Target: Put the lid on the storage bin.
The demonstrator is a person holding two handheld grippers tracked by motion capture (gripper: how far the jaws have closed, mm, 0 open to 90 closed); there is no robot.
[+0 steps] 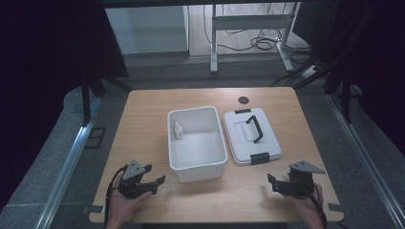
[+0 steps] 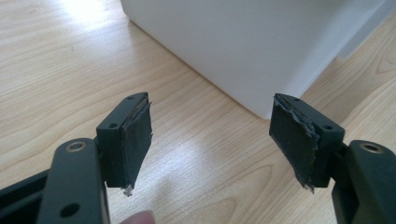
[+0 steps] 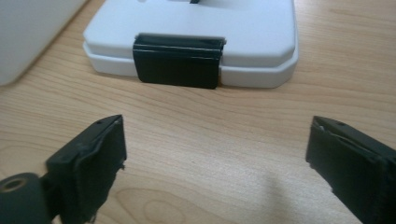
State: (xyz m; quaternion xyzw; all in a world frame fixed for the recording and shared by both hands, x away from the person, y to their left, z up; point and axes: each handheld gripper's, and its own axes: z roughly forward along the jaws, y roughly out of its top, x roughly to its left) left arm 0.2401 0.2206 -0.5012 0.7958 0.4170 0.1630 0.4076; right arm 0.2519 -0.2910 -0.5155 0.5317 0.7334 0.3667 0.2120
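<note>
A white box stands open near the middle of the wooden worktop, a little toward its left side. Inside it, against the left wall near the far end, a small white bottle stands upright. The box's lid lies flat on the worktop just beside the box on the right, close to it; whether the two touch I cannot tell. The lid has a black handle across its top and a black latch at its near edge, with another at the far edge.

Both hands rest at the near edge of the worktop. The left gripper sits near the near left corner, just short of the box's near left corner, jaws spread wide with nothing between them; in the left gripper view the jaws frame that white corner and bare wood. The right gripper sits toward the near right corner, in front of the lid, jaws also wide apart and holding nothing. In the right gripper view the lid's near latch lies straight ahead, apart from the jaws.
</note>
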